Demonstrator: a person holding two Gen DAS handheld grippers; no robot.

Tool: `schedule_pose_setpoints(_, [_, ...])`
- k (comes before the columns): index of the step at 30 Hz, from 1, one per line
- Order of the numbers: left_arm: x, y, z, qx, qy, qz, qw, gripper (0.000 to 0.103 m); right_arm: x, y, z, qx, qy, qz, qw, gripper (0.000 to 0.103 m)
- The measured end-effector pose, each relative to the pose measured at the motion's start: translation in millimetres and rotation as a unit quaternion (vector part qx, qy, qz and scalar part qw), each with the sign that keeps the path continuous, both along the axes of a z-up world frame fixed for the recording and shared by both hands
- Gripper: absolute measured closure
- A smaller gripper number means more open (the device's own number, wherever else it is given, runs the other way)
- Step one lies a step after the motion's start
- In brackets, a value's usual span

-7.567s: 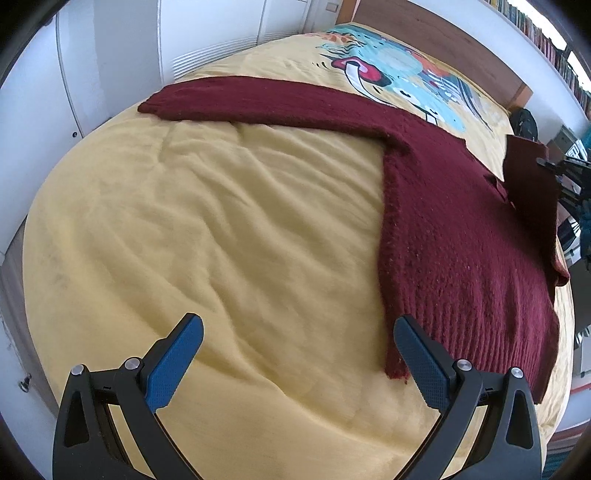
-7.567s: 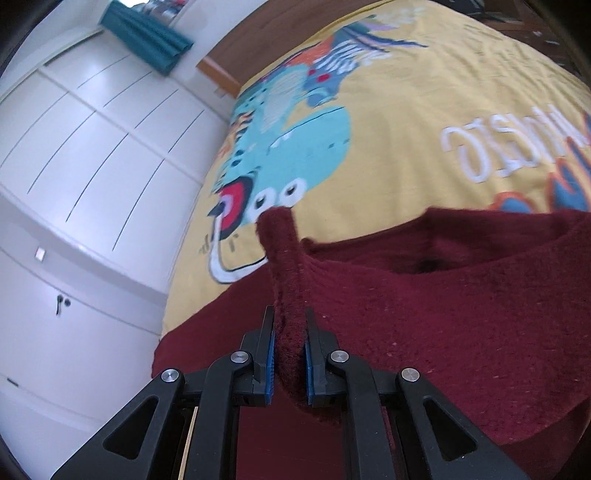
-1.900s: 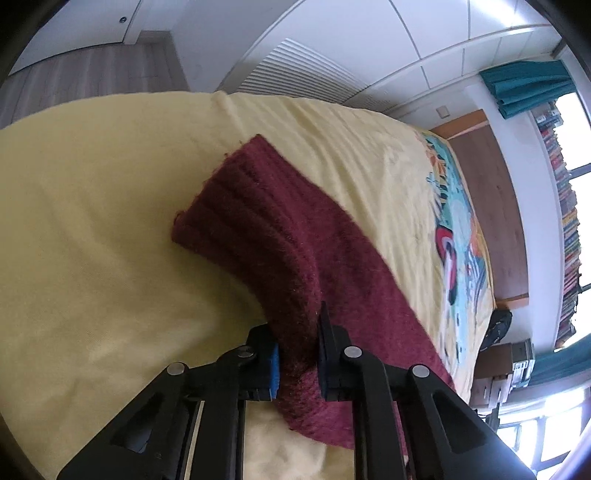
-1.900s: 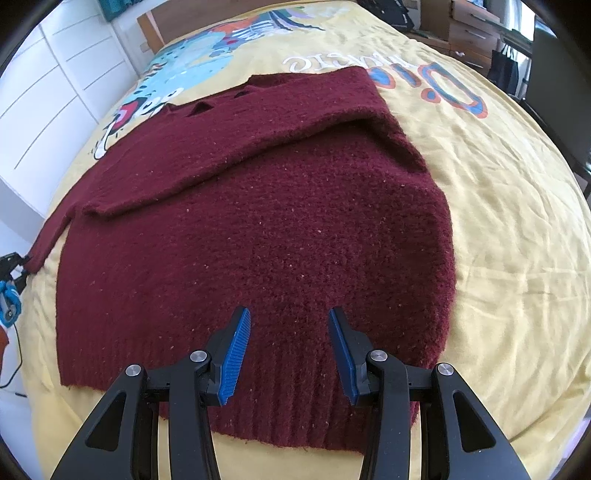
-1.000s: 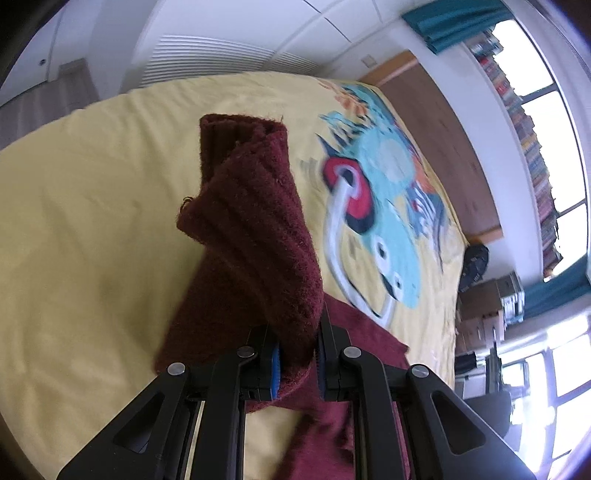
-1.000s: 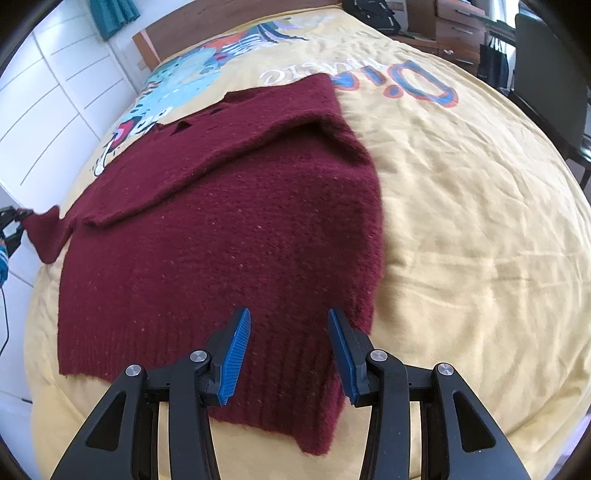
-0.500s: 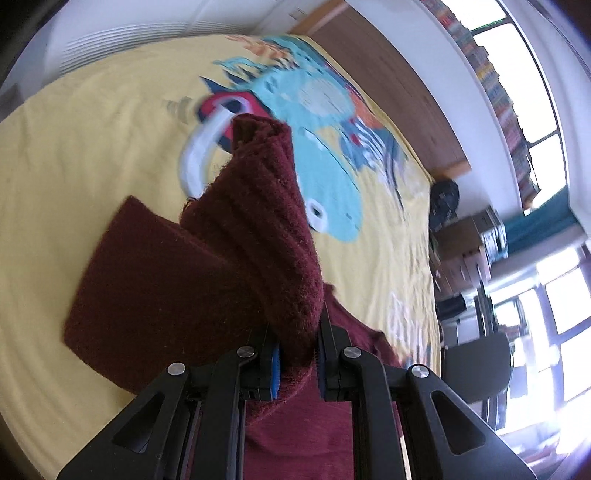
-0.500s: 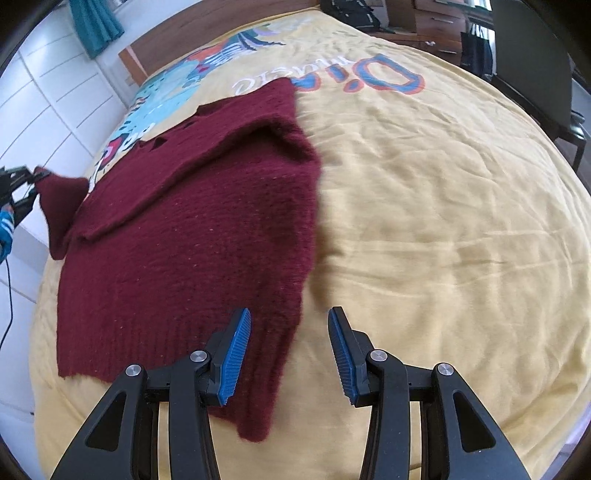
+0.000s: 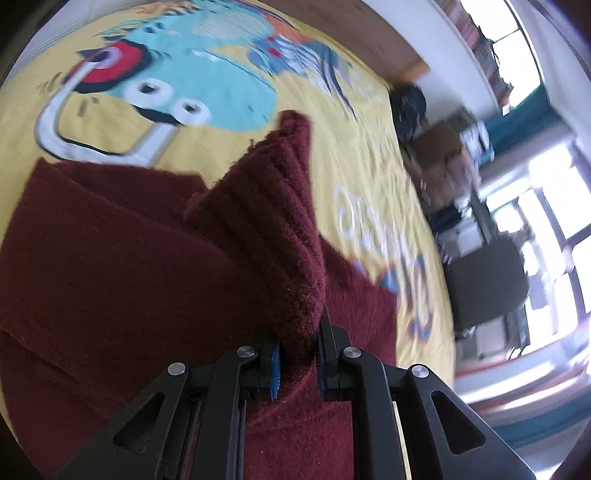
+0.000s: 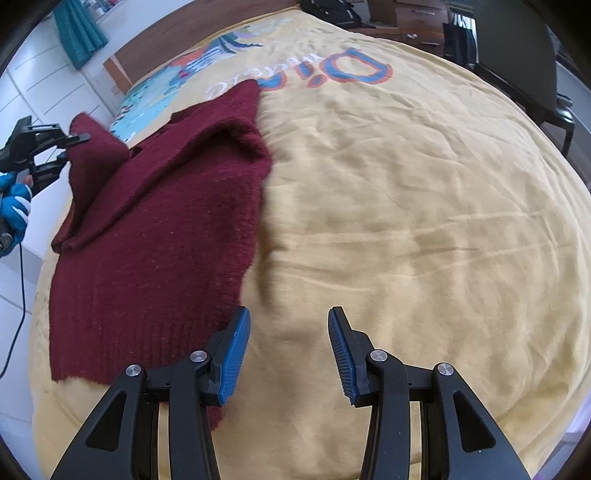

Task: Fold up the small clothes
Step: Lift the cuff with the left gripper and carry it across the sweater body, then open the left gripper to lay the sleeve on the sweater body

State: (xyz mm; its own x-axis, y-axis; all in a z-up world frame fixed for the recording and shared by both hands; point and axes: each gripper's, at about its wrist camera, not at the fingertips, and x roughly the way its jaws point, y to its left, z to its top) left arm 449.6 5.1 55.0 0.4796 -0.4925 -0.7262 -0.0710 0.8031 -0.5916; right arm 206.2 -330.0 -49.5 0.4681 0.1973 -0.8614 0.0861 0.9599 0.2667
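Note:
A dark red knitted sweater (image 10: 155,236) lies on the yellow bedspread (image 10: 406,206), its right sleeve folded over the body. My left gripper (image 9: 297,363) is shut on the ribbed cuff of the left sleeve (image 9: 273,221) and holds it lifted above the sweater's body (image 9: 110,277). In the right wrist view the left gripper (image 10: 72,147) shows at the far left with the sleeve (image 10: 92,155) hanging from it. My right gripper (image 10: 288,350) is open and empty, above the bedspread just right of the sweater's hem.
The bedspread carries a cartoon print (image 9: 166,81) and lettering (image 10: 332,70) near the wooden headboard (image 10: 166,48). White wardrobe doors (image 10: 33,92) stand to the left. A dark chair (image 10: 524,62) and drawers (image 10: 417,18) stand beyond the bed's right side.
My left gripper has carried the sleeve cuff further across, over the sweater's body. My right gripper has swung right, so the sweater now sits left of it.

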Motion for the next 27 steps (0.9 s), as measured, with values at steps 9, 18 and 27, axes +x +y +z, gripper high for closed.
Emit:
schedule_pose_setpoints(9, [-13,-67,-41,0.054,0.03,-0.055,0.9966,0.091,0,-8,-6,0.004,0.004,-0.009,1.0,0.058])
schedule_pose_setpoints(18, [-20,-95,-51,0.098,0.043,-0.081,0.991,0.089,-3,-11,-5,0.007,0.001,-0.014,1.0,0.058])
schedule_pose_setpoints(27, [-40,-89,-35,0.086,0.014,-0.12,0.9889,0.068,-4,-12,-3,0.006,-0.003,-0.017,1.0,0.058])
